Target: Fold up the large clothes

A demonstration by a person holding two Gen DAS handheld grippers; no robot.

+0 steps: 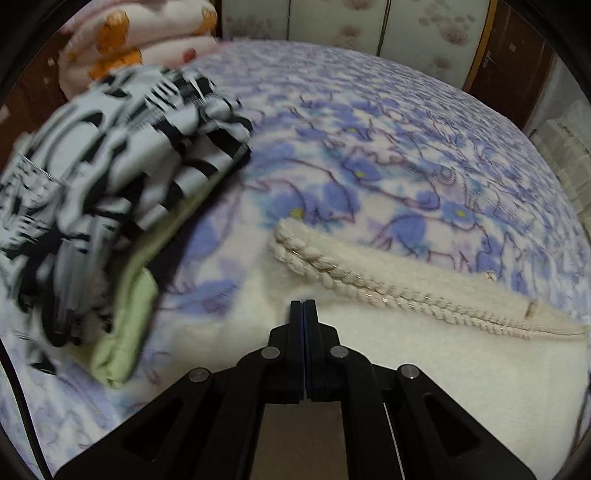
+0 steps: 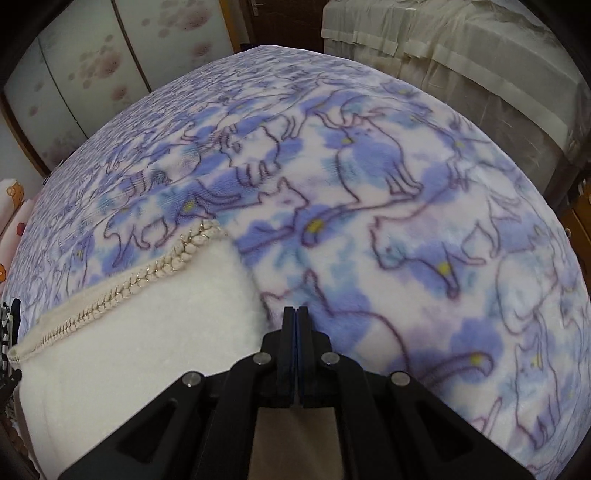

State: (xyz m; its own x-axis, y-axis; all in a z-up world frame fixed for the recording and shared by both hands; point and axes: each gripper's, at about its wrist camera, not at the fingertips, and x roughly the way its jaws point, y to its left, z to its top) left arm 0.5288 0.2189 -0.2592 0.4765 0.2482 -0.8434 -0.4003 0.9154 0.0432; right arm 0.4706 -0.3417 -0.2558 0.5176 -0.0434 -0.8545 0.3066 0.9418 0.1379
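Observation:
A cream fuzzy garment (image 1: 424, 369) with a braided trim (image 1: 369, 280) along its edge lies flat on the bed's blue cat-print blanket (image 1: 406, 147). My left gripper (image 1: 303, 306) hangs over the garment near its left end, jaws shut, with nothing visible between the pads. In the right wrist view the same garment (image 2: 129, 350) fills the lower left, its trim (image 2: 147, 277) running diagonally. My right gripper (image 2: 296, 312) is shut just past the garment's right edge, above the blanket (image 2: 406, 221), and holds nothing that I can see.
A blurred stack of folded clothes sits at the left: a black-and-white patterned piece (image 1: 122, 155) on a pale green one (image 1: 125, 332). Pink bedding with orange prints (image 1: 140, 37) lies behind it. Wardrobe doors (image 1: 332, 22) stand beyond the bed. A cream-covered piece of furniture (image 2: 461, 55) is at the far right.

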